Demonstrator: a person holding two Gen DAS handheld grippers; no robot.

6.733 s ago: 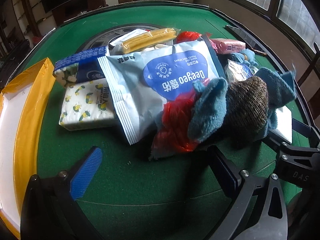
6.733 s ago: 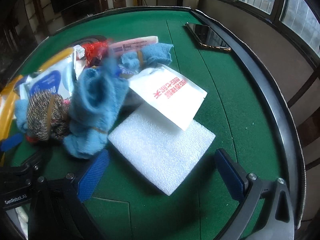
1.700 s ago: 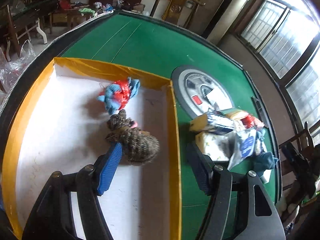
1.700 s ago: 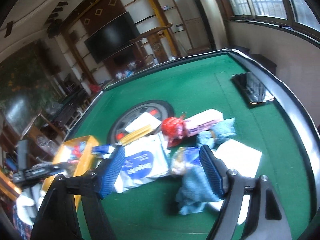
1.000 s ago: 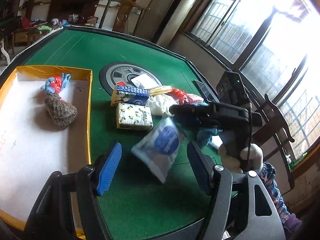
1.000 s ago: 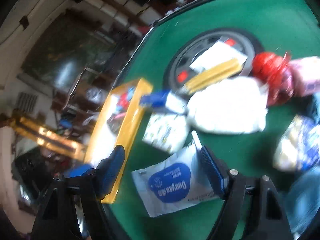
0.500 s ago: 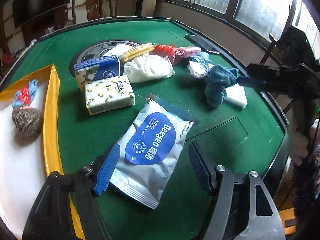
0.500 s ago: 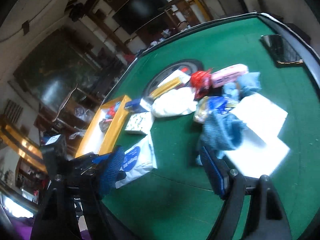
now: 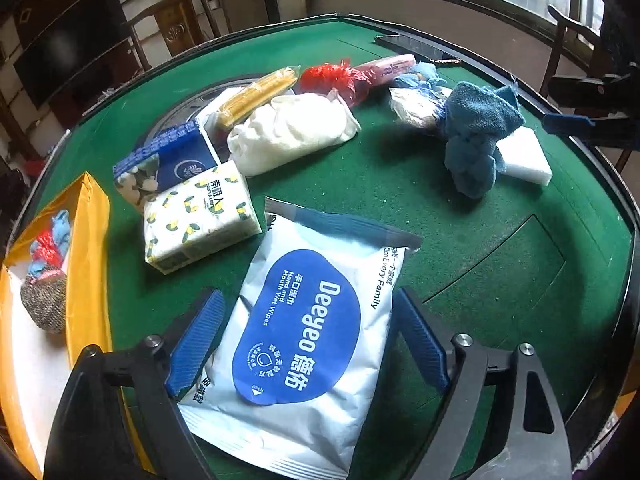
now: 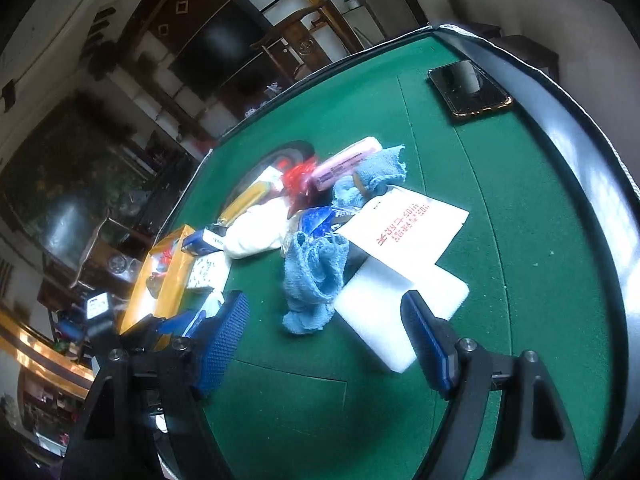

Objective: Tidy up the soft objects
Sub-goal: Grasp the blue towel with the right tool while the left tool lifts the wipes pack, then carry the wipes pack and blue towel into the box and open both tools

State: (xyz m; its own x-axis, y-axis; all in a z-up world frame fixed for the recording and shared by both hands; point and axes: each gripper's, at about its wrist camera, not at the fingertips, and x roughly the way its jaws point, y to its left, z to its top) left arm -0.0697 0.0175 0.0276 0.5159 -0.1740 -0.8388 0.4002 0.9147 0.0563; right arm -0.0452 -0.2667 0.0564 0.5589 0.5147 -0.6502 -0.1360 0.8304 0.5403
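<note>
The left gripper (image 9: 308,344) tilts steeply down, its blue-padded jaws opening, one on either side of a white wet-wipes pack with a blue label (image 9: 304,328), pads apart from it. The right gripper (image 10: 326,344) points downward, jaws spread wide and empty.

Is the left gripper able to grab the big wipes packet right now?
Probably yes. The left gripper is opening, its fingers either side of the wipes packet lying flat on the green table, nothing in between.
</note>
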